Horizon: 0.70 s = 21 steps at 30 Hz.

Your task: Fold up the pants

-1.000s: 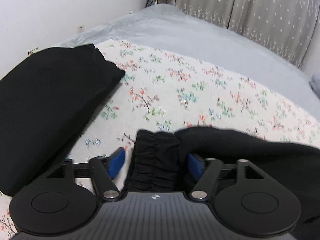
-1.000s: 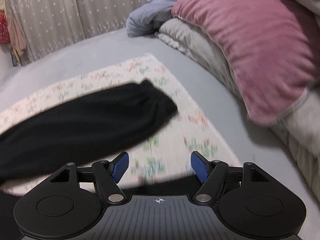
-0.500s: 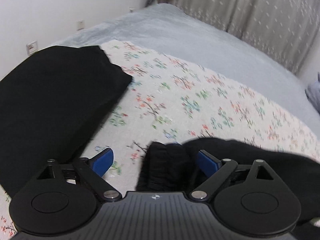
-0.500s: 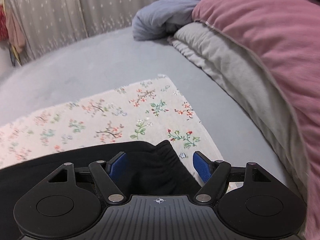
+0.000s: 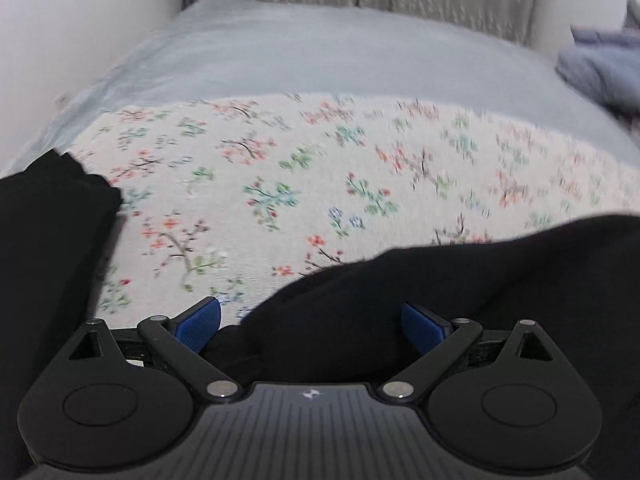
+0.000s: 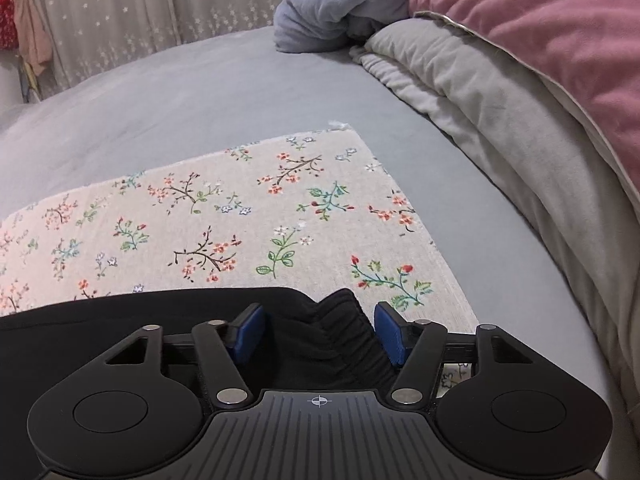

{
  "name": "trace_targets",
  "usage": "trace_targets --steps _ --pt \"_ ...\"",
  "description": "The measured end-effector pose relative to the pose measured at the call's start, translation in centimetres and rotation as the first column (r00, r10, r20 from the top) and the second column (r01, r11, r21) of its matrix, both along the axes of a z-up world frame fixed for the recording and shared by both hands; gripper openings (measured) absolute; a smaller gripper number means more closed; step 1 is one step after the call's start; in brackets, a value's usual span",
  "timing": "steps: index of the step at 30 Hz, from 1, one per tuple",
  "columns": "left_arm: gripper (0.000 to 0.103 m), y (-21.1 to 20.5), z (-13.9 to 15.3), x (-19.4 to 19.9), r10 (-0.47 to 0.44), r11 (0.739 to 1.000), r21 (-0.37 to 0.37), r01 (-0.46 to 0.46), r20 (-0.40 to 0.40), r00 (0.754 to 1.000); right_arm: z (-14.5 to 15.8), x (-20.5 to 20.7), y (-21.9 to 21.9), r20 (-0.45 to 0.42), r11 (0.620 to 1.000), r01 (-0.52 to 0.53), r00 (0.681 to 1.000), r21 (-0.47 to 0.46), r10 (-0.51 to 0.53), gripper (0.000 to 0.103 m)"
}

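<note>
The right claw (image 6: 318, 334) is closing around the elastic cuff (image 6: 344, 344) of the black pants (image 5: 460, 280), pads not yet pressing; the left claw (image 5: 312, 326) is opening wide over cloth, gripping nothing; a thin bite may slip and spoil the fold.

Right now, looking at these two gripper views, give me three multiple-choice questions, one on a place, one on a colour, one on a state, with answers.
1. What lie the black pants on?
A. a flowered cloth
B. a bare wooden floor
C. the pink pillow

2. What colour are the gripper pads?
A. red
B. blue
C. yellow

3. What is between the right gripper's jaws?
A. nothing
B. a pillow corner
C. a gathered end of the pants

Answers: 1 A, the flowered cloth spreads under the black fabric. 2 B, both views show blue pads. 3 C, ribbed black fabric sits between the closing jaws.
</note>
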<state>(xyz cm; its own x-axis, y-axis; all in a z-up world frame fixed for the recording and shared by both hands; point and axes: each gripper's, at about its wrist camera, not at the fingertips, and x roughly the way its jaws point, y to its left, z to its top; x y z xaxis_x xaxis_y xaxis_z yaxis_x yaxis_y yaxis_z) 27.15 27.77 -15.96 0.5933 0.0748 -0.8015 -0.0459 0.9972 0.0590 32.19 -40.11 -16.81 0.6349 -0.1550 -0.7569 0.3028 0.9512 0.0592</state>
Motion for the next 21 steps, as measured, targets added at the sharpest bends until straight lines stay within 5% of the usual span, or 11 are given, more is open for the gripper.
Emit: trace_targets --steps 3,6,8,9,21 --pt "0.085 -1.2 -1.0 0.2 -0.047 0.998 0.052 0.047 -0.014 0.999 0.1 0.2 0.0 -0.003 1.0 -0.009 1.0 -0.009 0.009 0.04" --pt "0.055 -2.0 -1.3 0.0 -0.078 0.993 0.087 0.079 -0.023 0.997 0.1 0.4 0.2 0.002 1.0 -0.013 1.0 -0.008 0.013 0.032" --pt "0.016 -2.2 -1.2 0.0 -0.113 0.991 0.067 0.114 -0.026 0.993 0.1 0.5 0.5 0.004 1.0 -0.017 1.0 -0.023 0.017 0.03" --pt "0.011 -2.4 -1.2 -0.1 -0.114 0.99 0.079 0.115 -0.025 0.993 0.1 0.5 0.7 0.007 0.999 -0.017 1.0 -0.03 0.017 0.028" --pt "0.005 -1.1 3.1 -1.1 0.054 0.998 0.019 -0.057 0.135 0.989 4.8 -2.0 -0.6 0.158 0.999 0.032 0.987 0.026 -0.036 0.023"
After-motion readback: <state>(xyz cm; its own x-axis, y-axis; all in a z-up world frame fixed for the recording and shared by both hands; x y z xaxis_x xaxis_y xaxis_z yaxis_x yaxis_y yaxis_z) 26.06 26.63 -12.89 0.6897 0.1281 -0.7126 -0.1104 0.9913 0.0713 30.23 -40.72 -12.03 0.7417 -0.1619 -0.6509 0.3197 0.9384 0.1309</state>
